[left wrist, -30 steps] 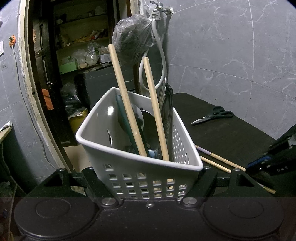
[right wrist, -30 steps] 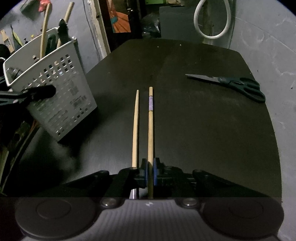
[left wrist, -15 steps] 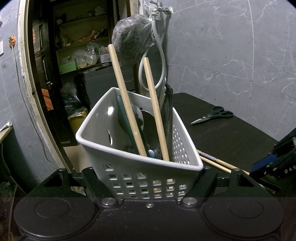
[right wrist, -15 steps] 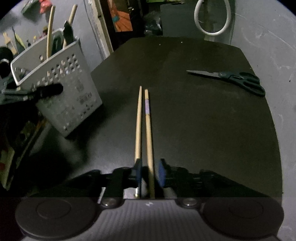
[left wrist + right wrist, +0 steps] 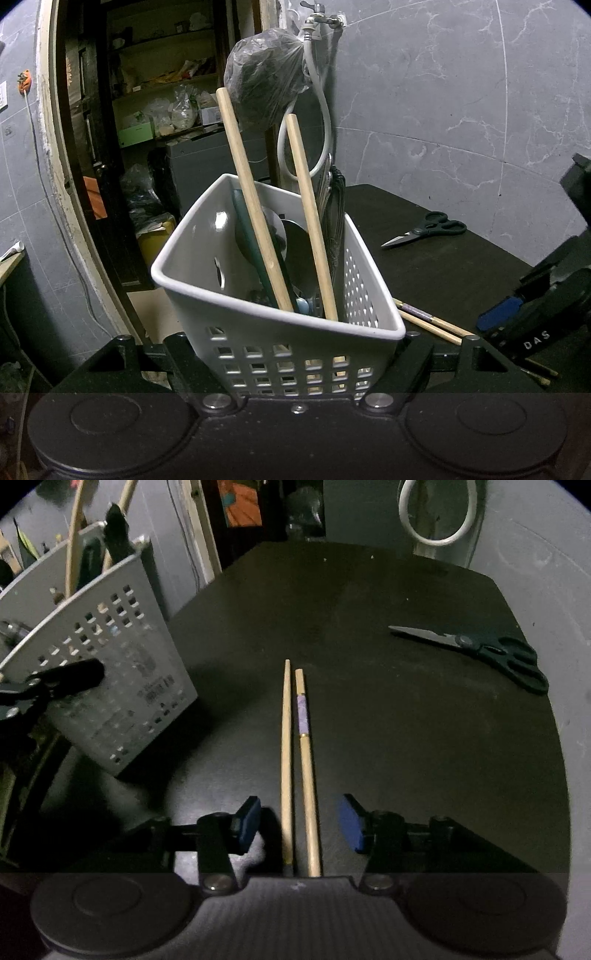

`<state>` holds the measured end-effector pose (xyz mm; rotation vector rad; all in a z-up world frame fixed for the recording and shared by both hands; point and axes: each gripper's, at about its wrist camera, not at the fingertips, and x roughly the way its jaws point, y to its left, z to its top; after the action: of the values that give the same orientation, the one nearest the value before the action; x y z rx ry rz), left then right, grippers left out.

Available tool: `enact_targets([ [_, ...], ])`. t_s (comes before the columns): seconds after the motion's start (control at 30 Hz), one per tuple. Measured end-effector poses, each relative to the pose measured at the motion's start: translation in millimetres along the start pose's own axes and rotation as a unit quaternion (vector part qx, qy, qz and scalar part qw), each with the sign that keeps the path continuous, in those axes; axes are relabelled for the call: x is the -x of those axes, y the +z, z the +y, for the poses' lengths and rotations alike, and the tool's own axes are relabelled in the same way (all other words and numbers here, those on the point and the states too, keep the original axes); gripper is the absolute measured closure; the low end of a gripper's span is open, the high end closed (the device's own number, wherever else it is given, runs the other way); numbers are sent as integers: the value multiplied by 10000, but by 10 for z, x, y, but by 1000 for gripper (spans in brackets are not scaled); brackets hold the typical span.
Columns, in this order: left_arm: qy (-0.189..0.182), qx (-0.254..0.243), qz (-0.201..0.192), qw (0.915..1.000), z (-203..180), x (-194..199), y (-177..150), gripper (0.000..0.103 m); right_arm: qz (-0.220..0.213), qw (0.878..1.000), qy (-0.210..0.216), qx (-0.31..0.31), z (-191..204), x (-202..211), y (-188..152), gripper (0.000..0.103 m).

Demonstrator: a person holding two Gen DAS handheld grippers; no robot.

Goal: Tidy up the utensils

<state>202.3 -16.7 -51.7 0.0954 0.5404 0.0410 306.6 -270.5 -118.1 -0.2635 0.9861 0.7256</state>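
The left tool [image 5: 299, 354] is clamped on the near wall of a white perforated utensil basket [image 5: 258, 295], holding it tilted at the dark bench's [image 5: 369, 738] edge; two wooden handles [image 5: 255, 206] stand inside. The right tool [image 5: 301, 823] is spreading its jaws, blue pads [image 5: 351, 823] clear of the two chopsticks [image 5: 295, 760] lying side by side between them. Black-handled scissors [image 5: 480, 653] lie well apart.
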Motion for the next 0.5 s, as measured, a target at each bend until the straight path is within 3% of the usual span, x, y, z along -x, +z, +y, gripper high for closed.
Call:
enact_targets([
  [0.13, 6, 8, -6, 10000, 3, 1, -5, 25, 254, 9994, -161, 149, 26, -35, 77, 62],
  [0.17, 8, 11, -8, 10000, 3, 3, -8, 25, 308, 9992, -205, 162, 26, -41, 96, 71],
  [0.2, 12, 14, -11, 10000, 2, 4, -11, 25, 338, 9991, -214, 133, 19, -41, 109, 89],
  [0.5, 20, 25, -18, 10000, -1, 7, -23, 25, 558, 9983, -194, 3, 26, -65, 186, 85],
])
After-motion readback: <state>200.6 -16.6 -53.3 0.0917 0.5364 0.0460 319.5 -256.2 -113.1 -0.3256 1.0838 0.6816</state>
